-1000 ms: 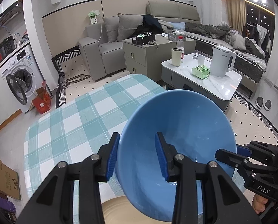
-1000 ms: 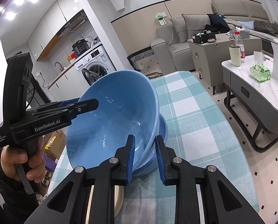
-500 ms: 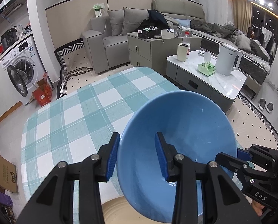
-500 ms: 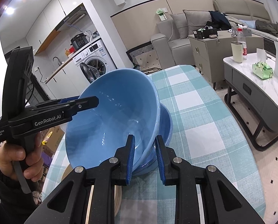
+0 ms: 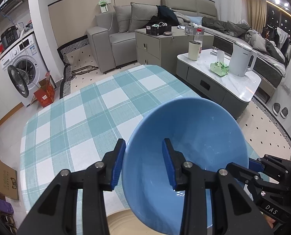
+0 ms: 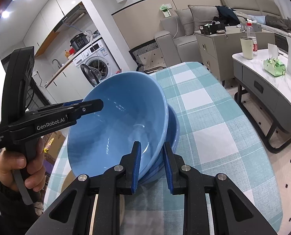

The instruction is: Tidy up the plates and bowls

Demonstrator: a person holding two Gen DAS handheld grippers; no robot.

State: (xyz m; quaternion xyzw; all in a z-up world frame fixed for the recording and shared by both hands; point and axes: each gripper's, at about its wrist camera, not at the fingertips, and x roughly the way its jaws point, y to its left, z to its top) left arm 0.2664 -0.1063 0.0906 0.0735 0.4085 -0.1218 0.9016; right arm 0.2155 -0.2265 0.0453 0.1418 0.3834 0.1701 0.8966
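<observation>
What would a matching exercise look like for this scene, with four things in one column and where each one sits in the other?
Things:
1. blue bowls
2. white kettle
3. pressure cooker
4. red box

Places:
A. on the floor by the washing machine
B. tilted above the checked table, a gripper on each side of the rim
C. on the marble coffee table
D. on top of the washing machine

Pairs: 1-B, 2-C, 3-D, 4-A

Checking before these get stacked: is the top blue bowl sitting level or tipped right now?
Tipped. The top blue bowl leans steeply, rim raised above the lower blue bowl, with the left gripper and right gripper straddling opposite rims.
</observation>
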